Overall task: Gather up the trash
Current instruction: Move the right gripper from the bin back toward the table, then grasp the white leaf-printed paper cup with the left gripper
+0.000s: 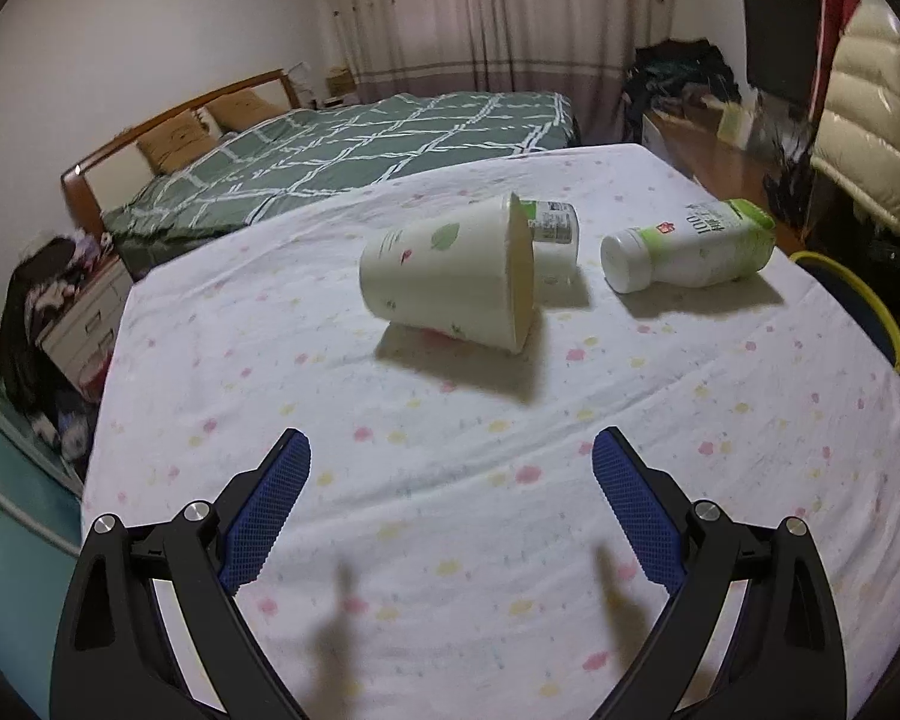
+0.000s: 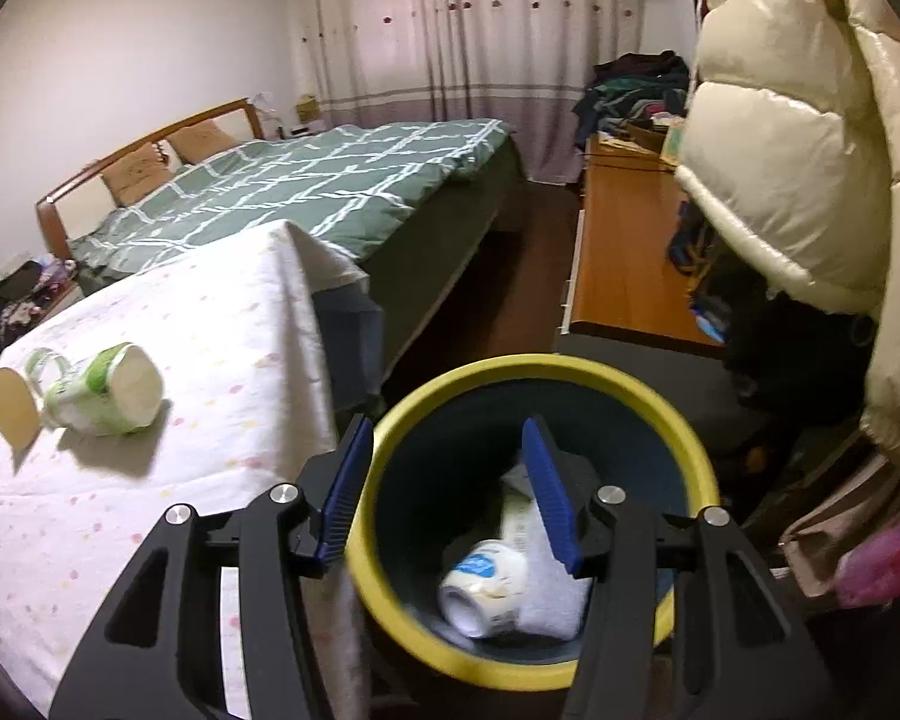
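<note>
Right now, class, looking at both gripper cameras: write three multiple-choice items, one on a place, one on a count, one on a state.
1. The crumpled white trash lies
A. in the yellow-rimmed dark bin
B. on the green bed
C. on the desk

2. Containers left on the white flowered tablecloth:
A. one
B. three
C. five

3. The pale paper cup is
A. upright
B. crushed flat
C. on its side

Key: A, it shows inside the bin; B, cup, white bottle and a small one behind; C, its mouth faces sideways.

Left wrist view overlooks the table (image 1: 390, 480); right, the bin (image 2: 570, 369) beside it.
</note>
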{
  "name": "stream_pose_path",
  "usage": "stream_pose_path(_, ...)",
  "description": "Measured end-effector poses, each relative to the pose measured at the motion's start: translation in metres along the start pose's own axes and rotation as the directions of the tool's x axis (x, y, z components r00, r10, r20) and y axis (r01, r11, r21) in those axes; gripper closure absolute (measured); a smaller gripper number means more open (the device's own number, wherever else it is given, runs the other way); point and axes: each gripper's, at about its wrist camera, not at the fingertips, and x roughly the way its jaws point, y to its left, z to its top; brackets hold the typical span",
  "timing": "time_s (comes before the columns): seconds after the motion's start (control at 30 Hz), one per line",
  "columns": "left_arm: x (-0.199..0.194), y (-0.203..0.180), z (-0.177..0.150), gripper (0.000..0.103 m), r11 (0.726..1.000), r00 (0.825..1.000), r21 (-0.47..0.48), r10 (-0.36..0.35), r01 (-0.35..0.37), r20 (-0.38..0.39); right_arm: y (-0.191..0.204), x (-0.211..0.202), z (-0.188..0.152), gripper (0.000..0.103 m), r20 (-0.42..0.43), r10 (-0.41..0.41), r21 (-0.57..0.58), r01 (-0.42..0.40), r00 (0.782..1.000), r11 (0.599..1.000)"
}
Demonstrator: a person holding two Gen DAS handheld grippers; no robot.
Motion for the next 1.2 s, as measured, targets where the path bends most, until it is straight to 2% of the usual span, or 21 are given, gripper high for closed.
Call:
stream_pose_path(0.17, 0.020, 0.004, 0.025, 0.009, 0.999, 0.999, 0.024, -0.043, 0.044, -0.021, 0.007, 0.003, -0.003, 0.053, -0.011, 0.032, -0.007, -0.032, 0.999, 0.999)
stream_pose_path(0.4, 0.050, 0.008, 0.045, 0.009, 0.988, 0.987, 0.020, -0.154, 0.155, -0.043, 0.005, 0.007, -0.007, 0.053, -0.024, 0.040, -0.002, -0.040, 0.999, 0.999)
stream_pose_path(0.63, 0.075, 0.021, 0.062, 0.009, 0.987, 0.986, 0.025, -0.156, 0.157, -0.052, 0.002, 0.011, -0.007, 0.053, -0.031, 0.043, 0.004, -0.043, 0.999, 0.999)
stream_pose_path(0.83, 0.090, 0.033, 0.077, 0.009, 0.972, 0.971, 0.014, -0.232, 0.233, -0.056, 0.005, 0.016, -0.006, 0.053, -0.042, 0.050, -0.004, -0.050, 0.998, 0.999)
stream_pose_path(1.03, 0.097, 0.034, 0.078, 0.009, 0.960, 0.958, 0.004, -0.279, 0.279, -0.065, 0.011, 0.017, -0.007, 0.053, -0.046, 0.055, -0.008, -0.056, 0.997, 0.998)
stream_pose_path(1.1, 0.096, 0.033, 0.078, 0.014, 0.957, 0.955, 0.008, -0.289, 0.290, -0.063, 0.011, 0.016, -0.007, 0.053, -0.046, 0.060, -0.006, -0.060, 0.997, 0.998)
stream_pose_path(1.13, 0.094, 0.031, 0.078, 0.021, 0.955, 0.953, 0.010, -0.295, 0.296, -0.065, 0.012, 0.016, -0.008, 0.053, -0.046, 0.060, -0.006, -0.061, 0.997, 0.998)
stream_pose_path(1.2, 0.093, 0.029, 0.076, 0.021, 0.954, 0.953, 0.015, -0.297, 0.298, -0.068, 0.012, 0.015, -0.008, 0.053, -0.046, 0.063, -0.004, -0.063, 0.997, 0.998)
